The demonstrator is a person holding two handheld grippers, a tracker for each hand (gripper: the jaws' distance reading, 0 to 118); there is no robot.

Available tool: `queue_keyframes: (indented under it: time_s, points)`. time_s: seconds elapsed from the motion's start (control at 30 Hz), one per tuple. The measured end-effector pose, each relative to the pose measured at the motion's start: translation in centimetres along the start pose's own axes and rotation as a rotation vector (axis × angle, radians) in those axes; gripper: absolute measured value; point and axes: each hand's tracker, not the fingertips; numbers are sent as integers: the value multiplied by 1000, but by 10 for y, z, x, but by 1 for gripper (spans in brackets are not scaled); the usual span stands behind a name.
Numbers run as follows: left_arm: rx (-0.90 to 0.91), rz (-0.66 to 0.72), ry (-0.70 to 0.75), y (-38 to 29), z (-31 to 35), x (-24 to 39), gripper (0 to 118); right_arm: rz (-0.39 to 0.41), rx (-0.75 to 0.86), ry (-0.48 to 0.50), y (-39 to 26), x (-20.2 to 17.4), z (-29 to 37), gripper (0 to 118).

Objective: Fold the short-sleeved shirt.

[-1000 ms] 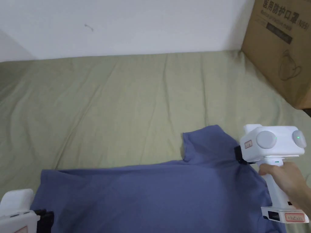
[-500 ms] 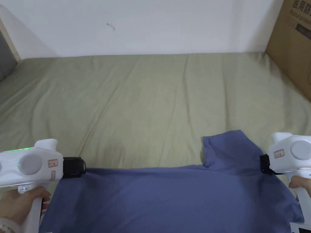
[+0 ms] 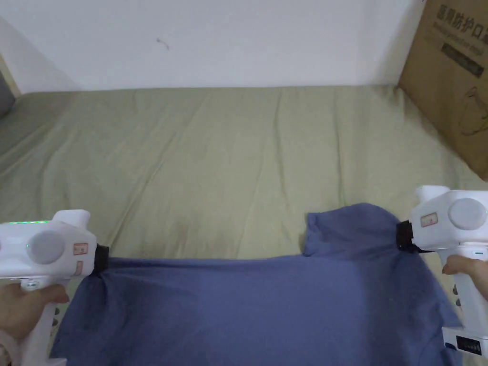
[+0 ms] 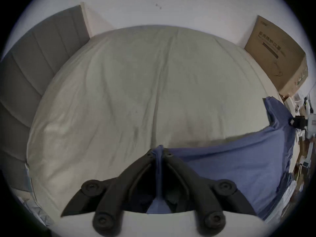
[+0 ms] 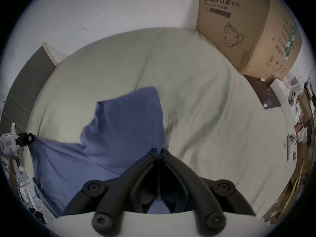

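Blue cotton, the short-sleeved shirt (image 3: 267, 305) lies on the bed (image 3: 214, 157) at 6 o'clock of the head view, one sleeve pointing to 12. The left gripper (image 4: 159, 152) is clenched on a corner at 9 o'clock, the right gripper (image 5: 158, 152) is clenched on the cloth at 3. I judge the step is spreading it taut; next, both must lower evenly and release before folding.

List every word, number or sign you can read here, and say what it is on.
"医用防护口罩 (N95)": printed large on the cardboard box, above a line drawing of a mask.
Smaller print on the box's front and side: too blurred to read.
Red-bordered stickers on the left gripper and right gripper: too small to read.
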Motion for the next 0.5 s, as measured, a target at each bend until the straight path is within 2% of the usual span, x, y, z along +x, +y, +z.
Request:
queue_keyframes:
  time_s: [0.23,0.4,0.5]
  points:
    - [112,-25,-14,-35,97,-6,3,39,91,5,-28,4,86,0]
    - [131,-59,-21,-96,144,-9,3,44,106,23,-96,10,140,0]
    - [103,-33,-31,-143,151,-9,3,67,74,-2,-150,11,151,0]
